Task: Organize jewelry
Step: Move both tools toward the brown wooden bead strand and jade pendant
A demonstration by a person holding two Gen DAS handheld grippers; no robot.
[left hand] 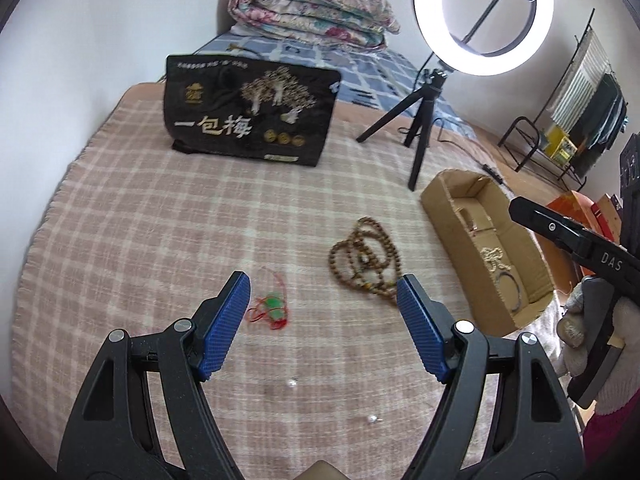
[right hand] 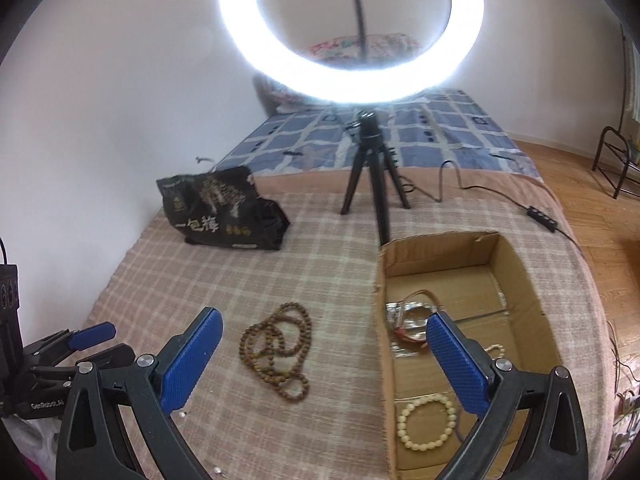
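A brown wooden bead necklace (left hand: 366, 258) lies coiled on the checked blanket, also in the right wrist view (right hand: 278, 354). A green pendant on red cord (left hand: 272, 306) lies left of it. Two small pearl earrings (left hand: 292, 382) (left hand: 372, 419) lie nearer. An open cardboard box (left hand: 452, 236) (right hand: 536, 312) holds a cream bead bracelet (right hand: 426, 422), a thin bangle (left hand: 509, 292) and other pieces. My left gripper (left hand: 324, 294) is open and empty, above the blanket between pendant and necklace. My right gripper (right hand: 324, 344) is open and empty, straddling the box's left wall.
A black snack bag (left hand: 250, 110) stands at the back of the blanket. A ring light (left hand: 484, 16) on a black tripod (left hand: 418, 120) stands behind the box, its cable trailing right. A folded quilt (left hand: 312, 12) lies on the bed. A metal rack (left hand: 560, 136) stands on the floor at right.
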